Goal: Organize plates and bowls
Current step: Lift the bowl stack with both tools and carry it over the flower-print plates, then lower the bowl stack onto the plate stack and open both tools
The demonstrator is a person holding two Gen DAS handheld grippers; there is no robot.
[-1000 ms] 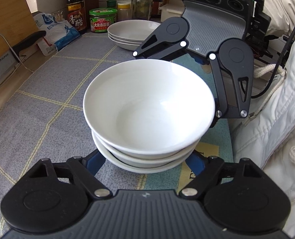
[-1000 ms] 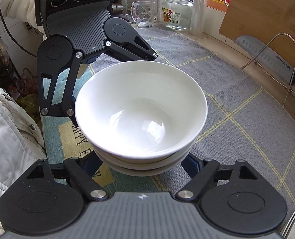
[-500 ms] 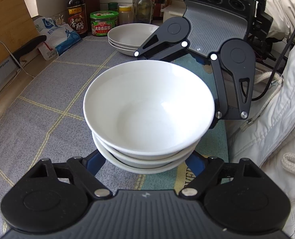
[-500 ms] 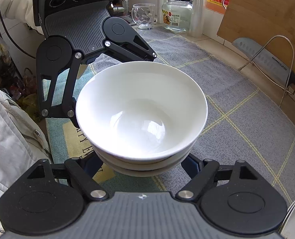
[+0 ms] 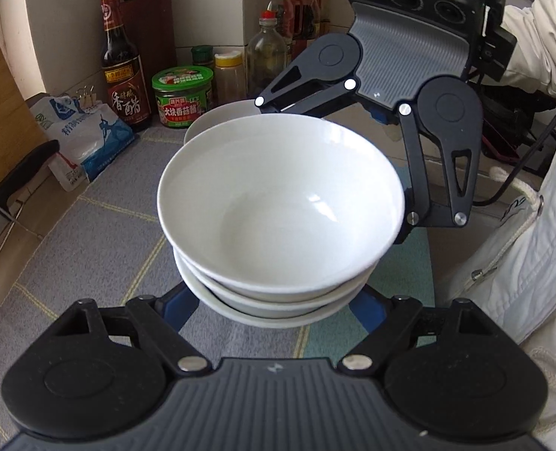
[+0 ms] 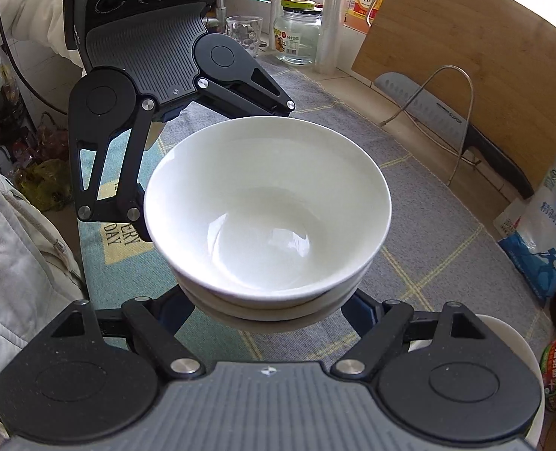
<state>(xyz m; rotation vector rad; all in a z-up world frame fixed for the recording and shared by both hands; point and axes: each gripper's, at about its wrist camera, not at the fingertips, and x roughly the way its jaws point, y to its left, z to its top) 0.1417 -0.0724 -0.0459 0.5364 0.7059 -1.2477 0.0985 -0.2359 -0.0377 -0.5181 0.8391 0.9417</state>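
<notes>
A stack of three white bowls (image 5: 281,203) hangs above the grey checked mat (image 5: 101,233), gripped from opposite sides. My left gripper (image 5: 274,306) is shut on the lowest bowl, its blue fingers (image 5: 182,304) pressing either side of the base. Facing it, my right gripper (image 6: 266,310) is shut on the same bowl stack (image 6: 266,206) from the far side. A pile of white plates (image 5: 221,116) lies just behind the bowls in the left wrist view. In the right wrist view the plate pile's rim (image 6: 503,329) shows under the gripper body.
Sauce bottles (image 5: 122,67), a green-lidded jar (image 5: 183,97) and a blue-white bag (image 5: 86,131) stand behind the plates. A cutting board (image 6: 466,45), a knife (image 6: 447,120) on a wire rack, a glass jar (image 6: 296,34) and a tumbler (image 6: 244,34) line the wall. A person's white jacket (image 5: 522,225) is alongside.
Both grippers carried the bowl stack up and along the mat towards the plates and bottles, which now look much closer. The grip on the bowls is unchanged.
</notes>
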